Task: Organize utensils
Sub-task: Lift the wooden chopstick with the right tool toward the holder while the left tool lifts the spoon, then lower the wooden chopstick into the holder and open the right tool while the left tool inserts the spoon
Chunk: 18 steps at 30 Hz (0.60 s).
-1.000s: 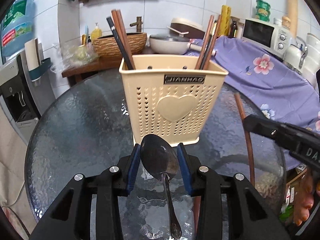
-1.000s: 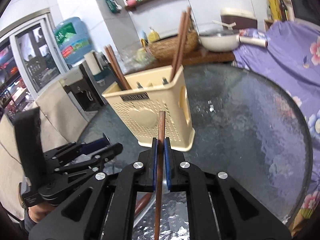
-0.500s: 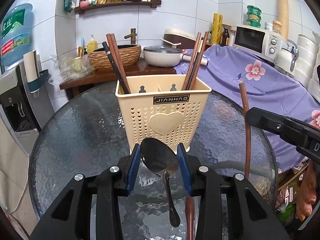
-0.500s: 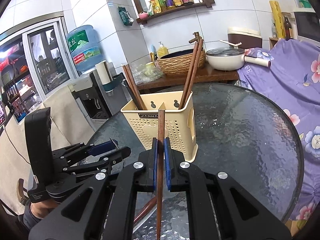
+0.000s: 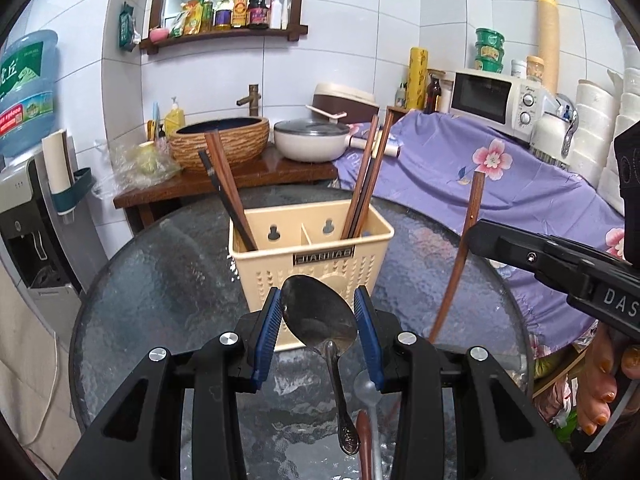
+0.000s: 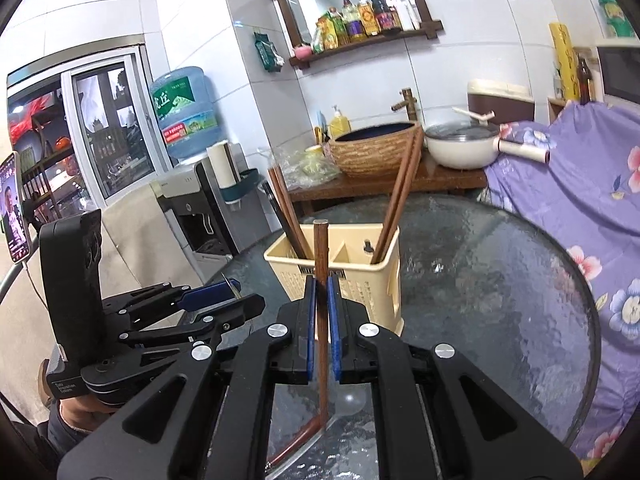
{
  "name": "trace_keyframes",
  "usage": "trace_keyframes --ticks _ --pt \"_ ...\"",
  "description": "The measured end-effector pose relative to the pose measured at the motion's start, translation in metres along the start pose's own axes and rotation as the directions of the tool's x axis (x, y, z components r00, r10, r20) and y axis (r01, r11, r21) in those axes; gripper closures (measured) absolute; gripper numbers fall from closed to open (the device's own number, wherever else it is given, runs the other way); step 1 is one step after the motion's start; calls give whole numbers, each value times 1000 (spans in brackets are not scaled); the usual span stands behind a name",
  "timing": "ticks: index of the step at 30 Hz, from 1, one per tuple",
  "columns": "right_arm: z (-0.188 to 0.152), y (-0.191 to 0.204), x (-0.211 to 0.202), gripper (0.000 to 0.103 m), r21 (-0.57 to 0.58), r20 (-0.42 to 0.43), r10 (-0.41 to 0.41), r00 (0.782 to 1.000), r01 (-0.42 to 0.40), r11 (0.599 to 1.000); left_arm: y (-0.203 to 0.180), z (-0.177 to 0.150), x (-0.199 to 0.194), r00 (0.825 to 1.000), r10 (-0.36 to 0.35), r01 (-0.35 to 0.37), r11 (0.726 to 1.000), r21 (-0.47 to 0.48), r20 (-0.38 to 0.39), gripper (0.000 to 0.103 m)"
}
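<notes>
A beige perforated utensil holder [image 5: 310, 254] stands on the round glass table [image 5: 160, 288], with chopsticks in its left and right compartments; it also shows in the right wrist view [image 6: 384, 276]. My left gripper [image 5: 320, 320] is shut on a metal spoon [image 5: 318, 318], bowl up, held in front of and above the holder. My right gripper [image 6: 321, 312] is shut on a brown wooden chopstick [image 6: 321, 272], held upright; this chopstick [image 5: 460, 256] shows right of the holder in the left wrist view. Another spoon [image 5: 370, 408] and a chopstick [image 5: 363, 440] lie on the table below.
A wooden bench with a woven basin [image 5: 220, 142] and a white pot [image 5: 310, 140] stands behind the table. A purple flowered cloth [image 5: 480, 176] covers furniture on the right, with a microwave [image 5: 492, 98]. A water dispenser [image 6: 188, 184] stands on the left.
Both grippers have risen with their loads, so the holder now sits lower and farther, with its open top and divider in sight. Both jaws stay shut.
</notes>
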State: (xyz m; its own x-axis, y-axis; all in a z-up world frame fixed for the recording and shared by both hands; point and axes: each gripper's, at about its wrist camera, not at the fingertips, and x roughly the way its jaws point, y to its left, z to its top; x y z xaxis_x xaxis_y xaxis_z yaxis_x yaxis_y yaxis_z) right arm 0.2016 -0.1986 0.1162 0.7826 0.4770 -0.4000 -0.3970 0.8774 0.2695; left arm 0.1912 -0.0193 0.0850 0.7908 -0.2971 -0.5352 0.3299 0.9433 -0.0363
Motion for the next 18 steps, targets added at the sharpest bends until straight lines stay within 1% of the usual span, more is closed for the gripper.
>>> trace_keyframes --ticks 5,10,14,18 --pt "13 7 -3 97 -15 21 1 1000 -1 1000 2 13 -8 1000 5 -5 1000 9 26 67" --pt "35 14 -11 97 -40 48 8 999 -6 999 9 36 -18 998 8 -7 1000 -11 69 67" --pt "66 20 -21 97 -50 70 33 997 -30 998 18 59 -26 994 8 -5 999 -36 107 67" --pt "98 30 -33 97 -86 119 15 993 -5 996 27 92 -36 983 37 -26 998 -64 178 67"
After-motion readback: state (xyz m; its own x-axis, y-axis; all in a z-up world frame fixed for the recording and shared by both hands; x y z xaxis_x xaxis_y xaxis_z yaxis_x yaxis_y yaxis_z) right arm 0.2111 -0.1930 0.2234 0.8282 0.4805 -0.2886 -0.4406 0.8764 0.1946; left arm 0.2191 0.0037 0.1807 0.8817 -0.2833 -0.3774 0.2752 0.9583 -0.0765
